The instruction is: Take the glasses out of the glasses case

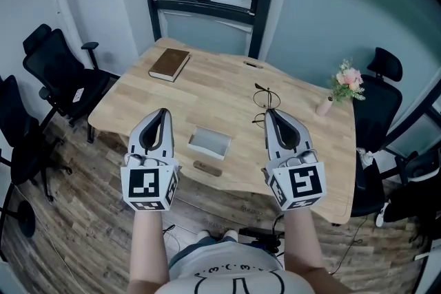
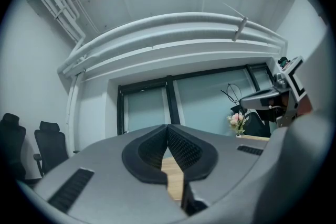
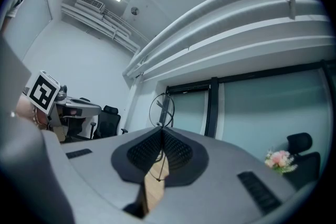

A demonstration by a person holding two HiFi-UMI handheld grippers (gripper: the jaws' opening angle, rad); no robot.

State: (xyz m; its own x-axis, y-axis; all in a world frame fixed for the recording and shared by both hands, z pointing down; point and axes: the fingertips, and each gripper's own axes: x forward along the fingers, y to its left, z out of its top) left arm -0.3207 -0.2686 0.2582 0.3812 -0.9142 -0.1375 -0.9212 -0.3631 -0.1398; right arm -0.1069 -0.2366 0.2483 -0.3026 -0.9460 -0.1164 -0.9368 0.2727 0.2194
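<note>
The thin wire-framed glasses hang in the air above the wooden table, with my right gripper shut on one of their temples. In the right gripper view the round lenses stick up just beyond the closed jaws. The glasses case lies open on the table near its front edge, between the two grippers. Left of the case, my left gripper is raised with its jaws shut and nothing between them. The left gripper view also catches the glasses and the right gripper.
A brown book lies at the table's far left. A small vase of pink flowers stands at the far right. A small brown piece lies by the front edge. Black office chairs stand on both sides.
</note>
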